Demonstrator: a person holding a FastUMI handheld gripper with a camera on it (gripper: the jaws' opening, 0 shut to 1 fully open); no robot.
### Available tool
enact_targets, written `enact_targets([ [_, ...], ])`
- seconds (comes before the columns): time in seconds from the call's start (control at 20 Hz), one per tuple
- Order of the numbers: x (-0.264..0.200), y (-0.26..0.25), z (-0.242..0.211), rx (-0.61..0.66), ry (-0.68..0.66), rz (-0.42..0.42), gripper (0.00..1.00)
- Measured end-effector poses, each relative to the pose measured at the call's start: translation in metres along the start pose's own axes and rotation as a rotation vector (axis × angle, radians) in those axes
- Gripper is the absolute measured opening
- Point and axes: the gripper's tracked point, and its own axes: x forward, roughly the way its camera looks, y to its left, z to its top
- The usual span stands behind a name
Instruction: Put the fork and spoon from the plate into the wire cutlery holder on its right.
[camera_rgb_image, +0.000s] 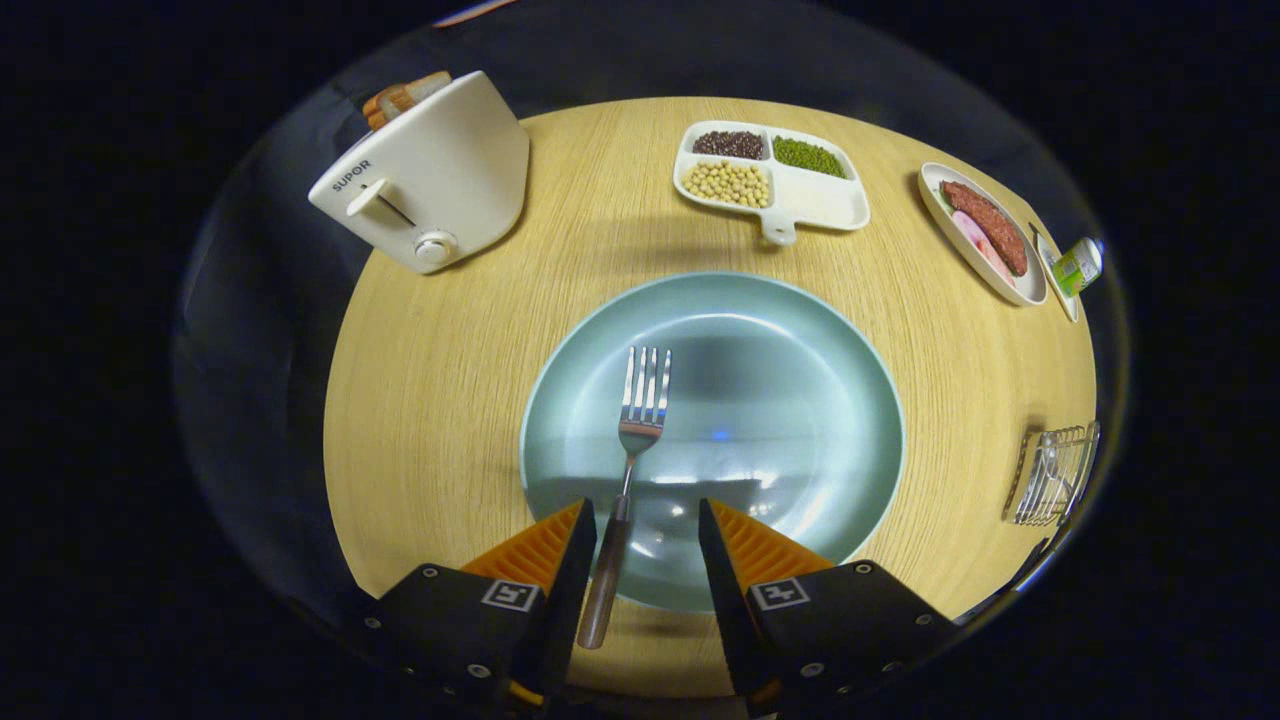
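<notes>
Pale blue-green, the plate (800, 400) sits on the wooden worktop (450, 400) with the fork (630, 460) lying across it, tines away and handle over the near rim. The claw (640, 525) stands wide, nothing gripped; the handle lies between its fingers, close against the left one. The fork pickup looks to be the step in hand: next, centre on the handle and close, then carry right to the wire cutlery holder (1052, 473) (well apart, at the worktop's edge). The holder is distorted; whether the spoon is inside I cannot tell.
</notes>
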Motion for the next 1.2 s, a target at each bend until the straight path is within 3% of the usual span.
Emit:
enact_targets([
  [0.1, 0.007, -0.004, -0.012, 0.017, 0.076, -0.016, 0.44],
  [0.25, 0.009, 0.0, -0.011, 0.044, 0.08, 0.022, 0.16],
  [0.35, 0.008, -0.006, -0.009, 0.044, 0.063, 0.02, 0.09],
  [0.7, -0.031, -0.036, 0.011, 0.074, -0.09, 0.04, 0.05],
  [1.2, -0.116, -0.191, -0.028, 0.313, -0.212, -0.057, 0.05],
])
